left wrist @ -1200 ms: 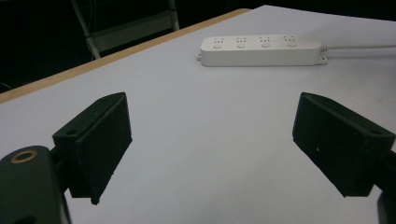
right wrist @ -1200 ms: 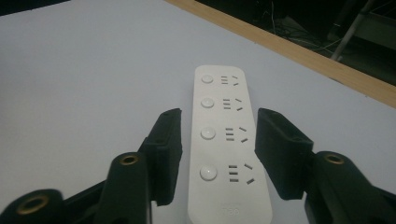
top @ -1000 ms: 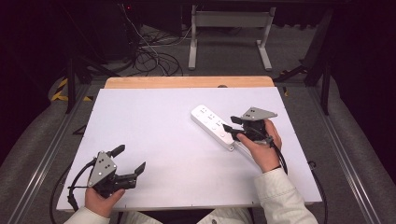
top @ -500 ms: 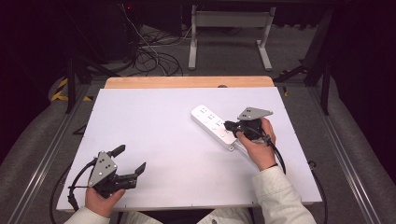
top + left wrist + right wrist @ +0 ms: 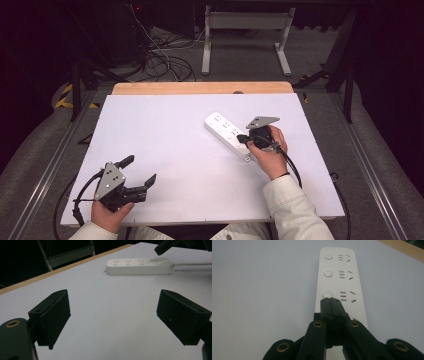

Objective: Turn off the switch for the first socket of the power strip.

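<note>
Broadly, the scene is taken up by a matte white table (image 5: pixel 165 145) with a pale wooden strip along its far edge. On its right half a glossy white plastic power strip (image 5: pixel 226 134) is laid flat and set askew, a long slab with rounded corners; round push buttons and slotted sockets are seen along its face, and no writing can be made out on it. The right gripper (image 5: pixel 329 300) is held over the strip's near end, its black jaws clenched together on nothing, their tips at the third button. The left gripper (image 5: pixel 113 316) is kept well apart at the table's near left corner, jaws released and spread wide over bare tabletop.
</note>
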### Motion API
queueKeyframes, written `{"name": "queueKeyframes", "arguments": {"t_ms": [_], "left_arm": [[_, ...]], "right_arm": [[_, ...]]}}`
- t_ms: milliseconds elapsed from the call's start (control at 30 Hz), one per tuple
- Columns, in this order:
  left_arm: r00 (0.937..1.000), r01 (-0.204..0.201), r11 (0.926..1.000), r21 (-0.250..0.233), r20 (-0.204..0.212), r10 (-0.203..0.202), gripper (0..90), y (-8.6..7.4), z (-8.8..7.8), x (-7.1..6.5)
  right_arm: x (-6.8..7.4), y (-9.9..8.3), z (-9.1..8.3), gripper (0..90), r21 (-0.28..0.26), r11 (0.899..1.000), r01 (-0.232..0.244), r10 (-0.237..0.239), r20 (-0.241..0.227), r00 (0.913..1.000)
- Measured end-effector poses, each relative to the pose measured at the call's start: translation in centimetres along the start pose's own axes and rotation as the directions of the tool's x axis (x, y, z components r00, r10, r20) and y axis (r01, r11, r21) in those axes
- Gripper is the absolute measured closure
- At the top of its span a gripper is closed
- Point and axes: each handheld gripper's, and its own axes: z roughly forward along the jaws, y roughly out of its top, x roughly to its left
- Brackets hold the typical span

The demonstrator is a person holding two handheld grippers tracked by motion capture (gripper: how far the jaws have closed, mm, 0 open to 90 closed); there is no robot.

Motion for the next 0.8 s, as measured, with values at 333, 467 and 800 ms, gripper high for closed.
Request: {"name": "queueKeyframes", "arguments": {"t_ms": [333,467,800], "left_arm": [[1.0000,0.002,1.0000,0.001,0.001,-0.002,11.8,0.0,0.0,0.0],[1.0000,-0.004,1.0000,0.002,0.000,0.004,11.8,0.0,0.0,0.0],[1.0000,0.000,1.0000,0.000,0.000,0.000,11.8,0.0,-0.1,0.0]], "right_arm": [[0.0,-0.4,1.2,90.0,0.034,0.999,0.001,-0.001,0.008,1.0000],[0.0,-0.5,1.5,90.0,0.047,0.999,0.008,-0.008,0.006,1.0000],[0.3,-0.7,1.8,90.0,0.054,0.998,0.023,-0.023,0.005,0.9997]]}}
